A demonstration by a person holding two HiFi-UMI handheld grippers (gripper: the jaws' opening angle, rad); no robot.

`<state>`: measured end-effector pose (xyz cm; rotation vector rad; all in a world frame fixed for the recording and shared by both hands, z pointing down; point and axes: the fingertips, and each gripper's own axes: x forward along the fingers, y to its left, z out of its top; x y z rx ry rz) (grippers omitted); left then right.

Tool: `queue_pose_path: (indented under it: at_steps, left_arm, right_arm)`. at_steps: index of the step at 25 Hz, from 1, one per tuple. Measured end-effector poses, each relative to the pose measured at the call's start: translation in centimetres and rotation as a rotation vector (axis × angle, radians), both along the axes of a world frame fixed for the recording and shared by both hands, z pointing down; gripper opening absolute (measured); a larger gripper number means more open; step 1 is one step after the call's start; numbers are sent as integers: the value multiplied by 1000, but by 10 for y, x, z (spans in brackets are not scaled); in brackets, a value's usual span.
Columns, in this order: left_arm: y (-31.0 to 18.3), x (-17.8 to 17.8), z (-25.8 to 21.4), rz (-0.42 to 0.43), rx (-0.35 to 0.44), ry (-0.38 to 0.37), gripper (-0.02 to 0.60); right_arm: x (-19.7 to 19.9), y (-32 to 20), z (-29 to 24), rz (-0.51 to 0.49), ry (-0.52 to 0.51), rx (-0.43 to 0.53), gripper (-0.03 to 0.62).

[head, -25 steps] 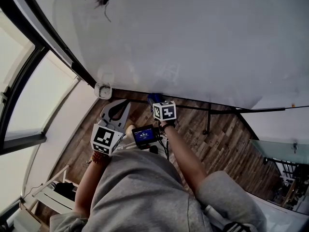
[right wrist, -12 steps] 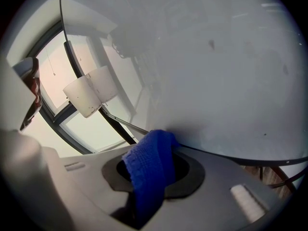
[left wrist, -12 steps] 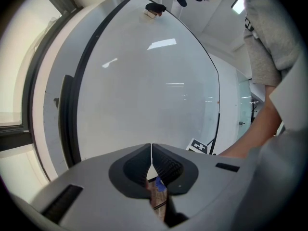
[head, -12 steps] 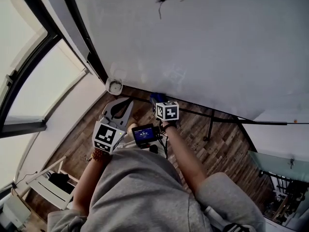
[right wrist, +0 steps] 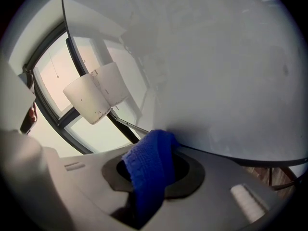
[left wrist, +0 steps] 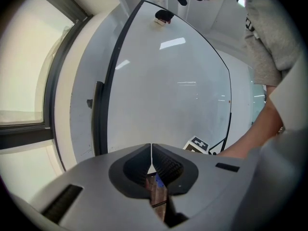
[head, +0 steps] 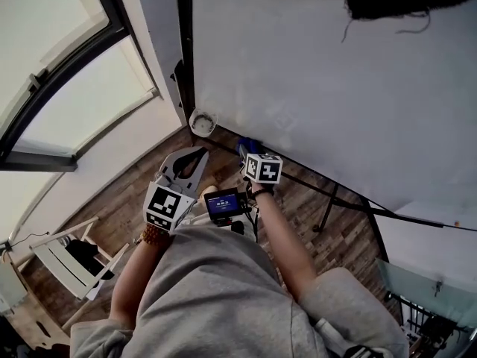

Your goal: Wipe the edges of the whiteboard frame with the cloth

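Observation:
The whiteboard (head: 313, 73) has a black frame, with its left edge (head: 184, 51) upright and its bottom edge (head: 313, 187) running right. My right gripper (head: 250, 155) is shut on a blue cloth (head: 243, 148) and presses it against the bottom edge near the lower left corner. In the right gripper view the cloth (right wrist: 151, 167) bulges out of the jaws and touches the frame (right wrist: 216, 153). My left gripper (head: 190, 161) hangs lower left of the board, apart from it. Its jaws (left wrist: 151, 150) are shut with nothing held, facing the board's left edge (left wrist: 113, 81).
A white cup-shaped holder (head: 201, 121) sits at the board's lower left corner, close to the cloth. A black stand leg (head: 328, 207) drops from the bottom edge. A window (head: 67, 66) is at the left, and a white chair (head: 67, 263) stands on the wooden floor.
The head view has swung, so the board's left edge now stands upright. The cloth in my right gripper has slid left along the bottom edge, nearer the white holder. The left gripper stays shut.

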<state>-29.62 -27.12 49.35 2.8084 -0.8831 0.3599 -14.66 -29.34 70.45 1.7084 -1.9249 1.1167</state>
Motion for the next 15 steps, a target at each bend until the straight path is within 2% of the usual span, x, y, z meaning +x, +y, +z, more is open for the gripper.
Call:
queue_pose_path:
  at_steps: [6, 15]
  left_arm:
    - [1, -25, -3, -78, 2, -6, 15]
    - [5, -55, -4, -183, 5, -11, 15]
  right_arm:
    - [-24, -15, -1, -22, -59, 20, 107]
    - [-55, -33, -2, -73, -81, 33, 107]
